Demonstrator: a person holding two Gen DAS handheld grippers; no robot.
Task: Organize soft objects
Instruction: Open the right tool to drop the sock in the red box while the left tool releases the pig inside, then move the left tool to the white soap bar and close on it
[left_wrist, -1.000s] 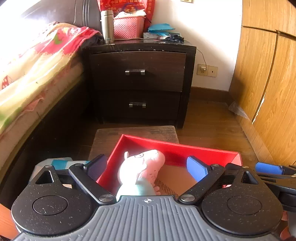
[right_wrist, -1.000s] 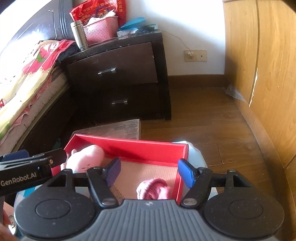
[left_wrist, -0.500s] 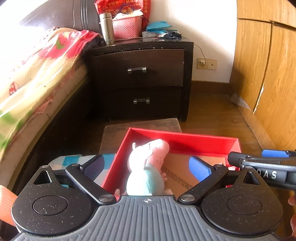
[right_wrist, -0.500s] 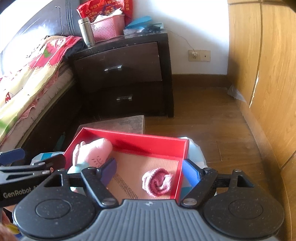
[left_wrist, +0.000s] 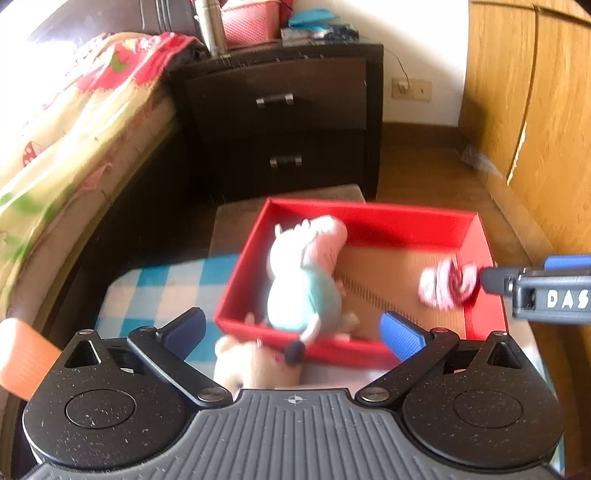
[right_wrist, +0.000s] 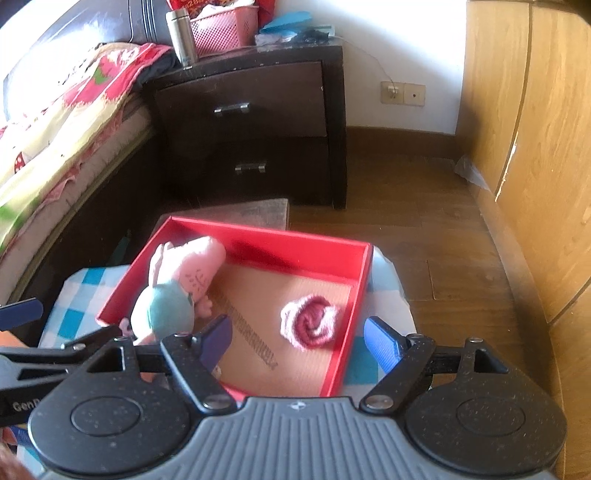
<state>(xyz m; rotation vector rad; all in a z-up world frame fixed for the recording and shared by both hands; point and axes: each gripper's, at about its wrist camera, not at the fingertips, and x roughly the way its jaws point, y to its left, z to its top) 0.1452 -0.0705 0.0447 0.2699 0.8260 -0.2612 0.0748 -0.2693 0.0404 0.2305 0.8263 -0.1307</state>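
Observation:
A red box (left_wrist: 369, 216) (right_wrist: 273, 236) sits on a blue-and-white checked cloth (left_wrist: 162, 284) (right_wrist: 74, 295). A pink pig plush in a teal dress (left_wrist: 310, 273) (right_wrist: 181, 288) lies in the box's left side. A rolled pink-and-red knit piece (left_wrist: 445, 282) (right_wrist: 310, 321) lies in its right side. A beige plush (left_wrist: 255, 363) lies outside the box's near wall, below my left gripper (left_wrist: 291, 326), which is open and empty. My right gripper (right_wrist: 297, 341) is open and empty above the box's near edge; it also shows in the left wrist view (left_wrist: 535, 284).
A dark two-drawer nightstand (left_wrist: 284, 118) (right_wrist: 251, 122) stands behind the box, with a steel flask (right_wrist: 181, 37) and pink basket (right_wrist: 221, 29) on top. A bed (left_wrist: 66, 122) runs along the left. Wooden wardrobe doors (right_wrist: 528, 147) line the right. An orange object (left_wrist: 22, 358) is at far left.
Both grippers have risen and pulled back from the box, so more of the box, the cloth and a beige plush come into view. The pig plush and knit roll stay in the box.

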